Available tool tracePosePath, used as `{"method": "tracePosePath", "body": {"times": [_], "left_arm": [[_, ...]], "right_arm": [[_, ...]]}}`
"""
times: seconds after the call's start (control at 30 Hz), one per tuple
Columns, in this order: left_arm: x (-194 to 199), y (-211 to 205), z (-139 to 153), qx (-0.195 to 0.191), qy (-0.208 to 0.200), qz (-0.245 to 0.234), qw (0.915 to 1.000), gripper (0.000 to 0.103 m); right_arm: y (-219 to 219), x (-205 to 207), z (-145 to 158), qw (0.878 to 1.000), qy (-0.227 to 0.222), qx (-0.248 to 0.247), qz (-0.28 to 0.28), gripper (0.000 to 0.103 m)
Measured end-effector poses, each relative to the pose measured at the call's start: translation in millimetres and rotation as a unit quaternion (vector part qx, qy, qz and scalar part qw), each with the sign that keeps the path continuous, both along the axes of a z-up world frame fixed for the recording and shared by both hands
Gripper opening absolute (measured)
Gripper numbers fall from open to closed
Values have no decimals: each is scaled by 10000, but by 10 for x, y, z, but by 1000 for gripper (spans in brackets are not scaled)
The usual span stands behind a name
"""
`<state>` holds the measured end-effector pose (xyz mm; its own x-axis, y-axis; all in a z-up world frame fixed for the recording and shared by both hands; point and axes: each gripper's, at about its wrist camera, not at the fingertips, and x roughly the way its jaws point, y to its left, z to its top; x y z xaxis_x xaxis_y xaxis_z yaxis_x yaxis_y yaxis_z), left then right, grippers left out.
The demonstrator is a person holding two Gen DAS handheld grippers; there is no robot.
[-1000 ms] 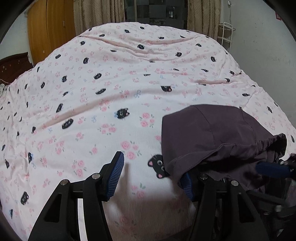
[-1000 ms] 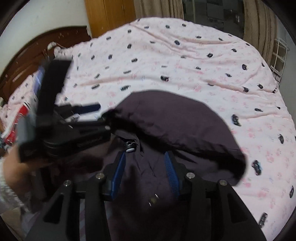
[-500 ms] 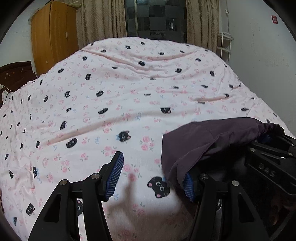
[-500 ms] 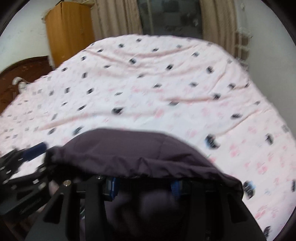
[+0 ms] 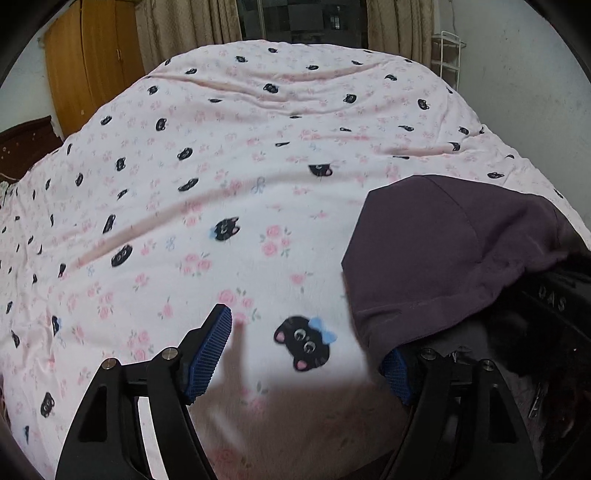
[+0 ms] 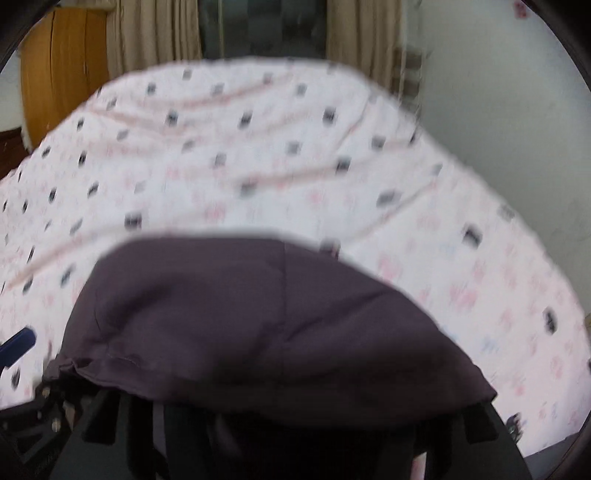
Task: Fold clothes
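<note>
Across the wide bed lay a pale pink quilt cover printed with black cat faces and small pink roses (image 5: pixel 229 192), creased in long shallow folds and filling most of the left wrist view. At about four o'clock in that view sat a dark plum-purple fabric garment with a gathered hem (image 5: pixel 443 251), draped in a soft hump on the quilt near the bed's closer edge. The left gripper (image 5: pixel 306 354) hovered low over the quilt with its blue ribbed pads (image 5: pixel 212 350) spread wide; the pad at seven o'clock stood clear of everything, while the one at five o'clock was tucked just under the garment's hem, touching the cloth but pinching nothing between the two. Black parts of the right gripper (image 5: pixel 546 310) showed at three to four o'clock, partly beneath the purple cloth. From the right wrist view, which was blurred, the garment (image 6: pixel 266 325) spread over the lower half from seven to five o'clock and hid that gripper's fingers, so I could not tell whether they were apart or clamped. A blue pad of the left gripper (image 6: pixel 18 343) peeked in at nine o'clock. Beyond the bed stood an orange-brown wooden wardrobe (image 5: pixel 92 62) at eleven o'clock, beige curtains (image 5: pixel 184 26) at twelve, and a white wire rack (image 5: pixel 448 55) at one o'clock.
</note>
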<state>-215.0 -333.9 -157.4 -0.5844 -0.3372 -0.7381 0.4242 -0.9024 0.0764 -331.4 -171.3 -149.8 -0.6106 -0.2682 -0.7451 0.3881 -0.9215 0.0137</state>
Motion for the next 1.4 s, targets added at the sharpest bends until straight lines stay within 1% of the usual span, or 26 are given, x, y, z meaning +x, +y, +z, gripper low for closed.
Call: {"method": "tracePosePath", "body": {"times": [0.03,0.1,0.17,0.2,0.23,0.3,0.33,0.4,0.43,0.5,0.57,0.6,0.67,0.73,0.83,0.93,0.97,1.0,1.03,1.07,1.1,1.13,1.2,1.27,1.33,1.4], "left_arm": [[34,-9,-2,57,4,6,10000,73],[103,-29,10,238,30,-16,9997,73],[171,-48,22,420,55,-38,9991,73],[205,-58,28,511,68,-49,9987,73],[241,-53,49,606,80,-121,9981,73],[318,-11,120,757,96,-359,9964,73],[366,15,167,754,120,-446,9961,73],[425,40,292,751,298,-482,9956,73],[447,49,358,753,400,-483,9952,73],[422,51,492,735,636,-433,9943,73],[289,55,597,680,754,-353,9942,73],[199,75,621,647,763,-345,9944,73],[-4,147,605,618,669,-386,9951,73],[-165,218,507,647,432,-411,9961,73],[-319,328,281,449,27,-392,9982,73],[-324,312,49,190,-216,-272,9992,73],[-319,265,-40,188,-287,-236,9991,73],[-313,218,-130,186,-359,-201,9990,76],[-301,152,-215,307,-395,-175,9986,81],[-283,97,-260,452,-378,-164,9981,82],[-264,66,-273,526,-341,-160,9979,83],[-252,59,-272,507,-334,-176,9980,83],[-218,88,-228,367,-306,-215,9986,83],[-149,64,-132,441,-130,-223,9987,83],[-76,16,-18,608,98,-233,9978,83],[-44,-36,119,746,364,-232,9963,83]], "right_arm": [[14,15,-53,9997,-177,92,144,52],[21,113,-113,9985,-311,170,425,52],[56,225,-86,9963,-390,185,741,52],[76,283,-62,9949,-421,159,898,54],[137,359,-1,9929,-463,69,1090,56],[240,482,132,9881,-454,-207,1452,62],[298,548,215,9848,-431,-359,1647,62],[414,679,380,9762,-384,-663,2030,63],[486,736,494,9743,-210,-807,2090,64],[578,754,671,9739,97,-1027,2024,67],[614,681,824,9759,499,-1170,1774,67],[607,610,859,9792,665,-1090,1576,67],[547,487,849,9872,784,-787,1143,67],[465,298,743,9924,665,-560,876,67],[348,104,492,9959,131,-430,786,67],[306,30,216,9974,-168,-134,690,67],[324,-12,133,9974,-275,-80,666,67],[349,-52,20,9970,-422,-25,644,67],[375,-92,-94,9964,-569,28,623,67],[381,-150,-203,9946,-786,24,671,70],[416,-135,-255,9939,-851,-5,701,72],[451,-121,-307,9931,-916,-35,730,72],[451,-118,-293,9927,-890,16,811,73],[458,-82,-209,9918,-855,51,951,73],[534,-54,-65,9906,-770,-193,1110,73],[642,-27,138,9886,-620,-574,1249,73]]}}
